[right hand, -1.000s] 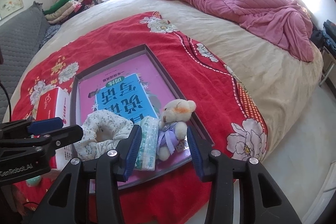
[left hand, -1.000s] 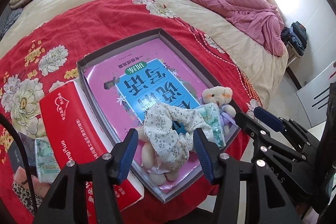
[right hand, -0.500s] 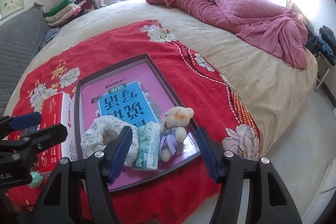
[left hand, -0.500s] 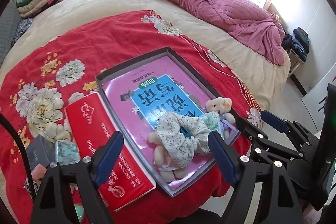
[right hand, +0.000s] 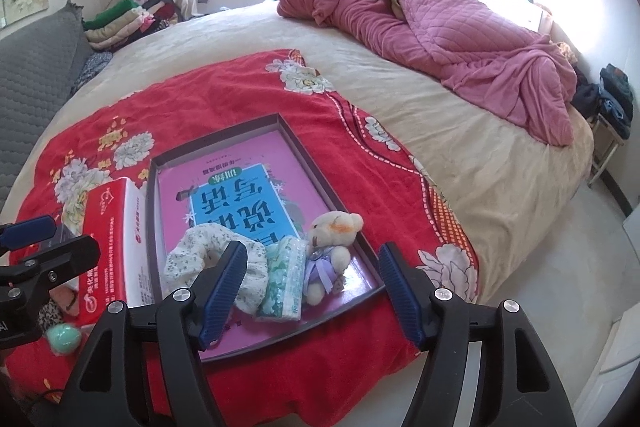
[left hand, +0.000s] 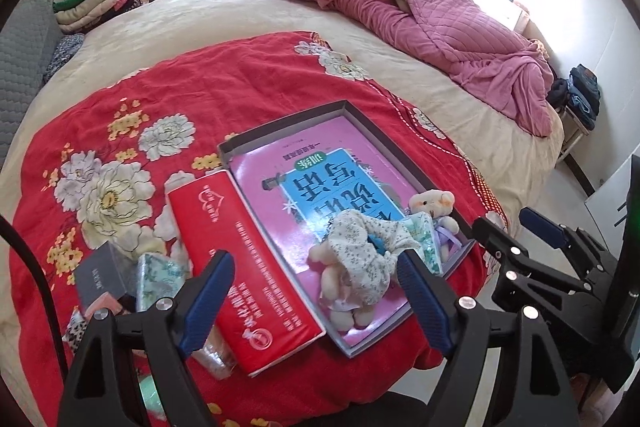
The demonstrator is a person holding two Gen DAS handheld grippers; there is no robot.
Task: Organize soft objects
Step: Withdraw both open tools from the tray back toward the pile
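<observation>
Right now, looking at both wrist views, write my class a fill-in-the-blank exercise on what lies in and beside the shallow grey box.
1. The small cream teddy bear lies inside the shallow grey ____.
2. The floral fabric scrunchie is white with a ____ print.
3. The long tissue pack beside the shallow grey box is ____.

Missing words: box; floral; red

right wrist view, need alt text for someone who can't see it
A shallow tray on a red floral blanket holds a floral scrunchie, a tissue pack and a small teddy bear side by side. The right gripper hovers over them, its jaws opening, holding nothing.
</observation>
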